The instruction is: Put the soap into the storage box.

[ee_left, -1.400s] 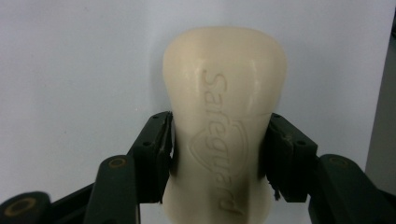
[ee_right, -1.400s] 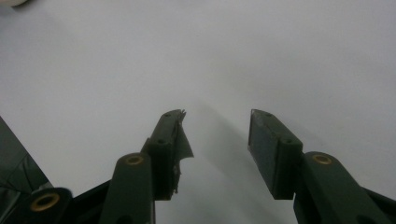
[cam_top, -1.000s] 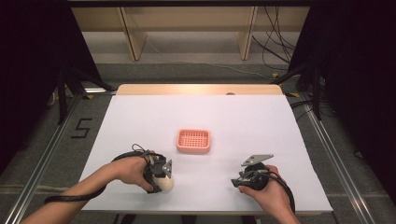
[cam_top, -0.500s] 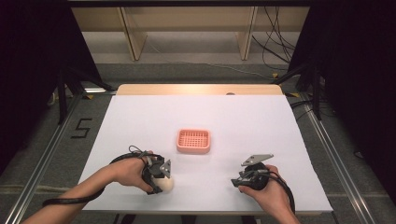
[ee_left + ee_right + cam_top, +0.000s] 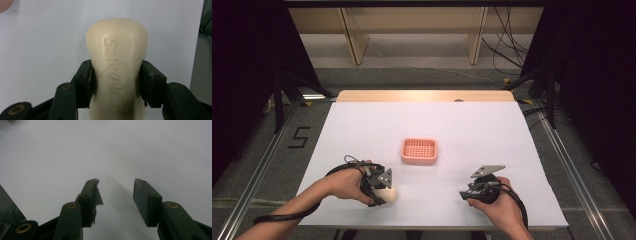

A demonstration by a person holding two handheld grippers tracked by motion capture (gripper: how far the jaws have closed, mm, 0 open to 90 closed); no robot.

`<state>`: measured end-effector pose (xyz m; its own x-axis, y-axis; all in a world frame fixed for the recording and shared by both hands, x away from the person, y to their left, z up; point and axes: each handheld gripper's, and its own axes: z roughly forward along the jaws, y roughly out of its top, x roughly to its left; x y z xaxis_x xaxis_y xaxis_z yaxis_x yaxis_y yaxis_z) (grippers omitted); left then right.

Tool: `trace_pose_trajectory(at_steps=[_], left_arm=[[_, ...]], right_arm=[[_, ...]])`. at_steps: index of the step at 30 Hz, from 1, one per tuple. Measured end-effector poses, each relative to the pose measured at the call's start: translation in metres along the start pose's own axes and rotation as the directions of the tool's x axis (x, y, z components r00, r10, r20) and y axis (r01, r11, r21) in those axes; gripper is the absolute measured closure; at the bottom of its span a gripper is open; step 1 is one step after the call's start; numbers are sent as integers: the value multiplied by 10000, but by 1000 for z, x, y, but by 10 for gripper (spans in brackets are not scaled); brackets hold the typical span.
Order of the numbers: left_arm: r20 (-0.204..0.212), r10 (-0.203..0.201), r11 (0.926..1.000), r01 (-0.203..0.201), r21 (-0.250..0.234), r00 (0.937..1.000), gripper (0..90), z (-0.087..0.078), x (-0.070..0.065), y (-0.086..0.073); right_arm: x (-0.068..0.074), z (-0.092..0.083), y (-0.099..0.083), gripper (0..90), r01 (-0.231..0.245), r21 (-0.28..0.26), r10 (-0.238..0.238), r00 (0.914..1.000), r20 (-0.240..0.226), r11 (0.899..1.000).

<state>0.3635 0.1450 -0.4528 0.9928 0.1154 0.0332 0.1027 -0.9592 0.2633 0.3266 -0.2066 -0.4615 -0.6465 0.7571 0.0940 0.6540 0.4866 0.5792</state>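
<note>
A cream bar of soap (image 5: 117, 67) stamped "Safeguard" lies lengthwise between my left gripper's (image 5: 116, 83) two jaws, which press on both its sides. In the high view the soap (image 5: 390, 195) pokes out near the table's front left, with my left gripper (image 5: 379, 185) held over it by a hand. A pink plastic soap basket (image 5: 419, 151) with a grid floor sits mid-table, apart from both grippers. My right gripper (image 5: 474, 192) rests at the front right; in its own view the right gripper (image 5: 115, 192) stands open over bare white table.
The white table top (image 5: 462, 130) has a wooden strip (image 5: 427, 96) along its far edge. Metal rails (image 5: 267, 155) run along both sides on the floor. Cables trail from each gripper.
My left hand and its gripper have shifted slightly with the soap held. The right gripper has stayed where it was.
</note>
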Motion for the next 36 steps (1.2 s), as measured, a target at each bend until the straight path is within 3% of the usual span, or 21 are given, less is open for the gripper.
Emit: trace_pose_trajectory(at_steps=[17, 36], left_arm=[[-215, -286, 9971, 270, -715, 9994, 492, -10, 2, -3], [-545, -329, 9943, 272, -1027, 9980, 492, -16, 8, -1]], right_arm=[[1, -2, 0, 547, -366, -118, 367, 9993, 9, 9993], [1, -4, 1, 534, -518, -281, 519, 9986, 36, 9983]])
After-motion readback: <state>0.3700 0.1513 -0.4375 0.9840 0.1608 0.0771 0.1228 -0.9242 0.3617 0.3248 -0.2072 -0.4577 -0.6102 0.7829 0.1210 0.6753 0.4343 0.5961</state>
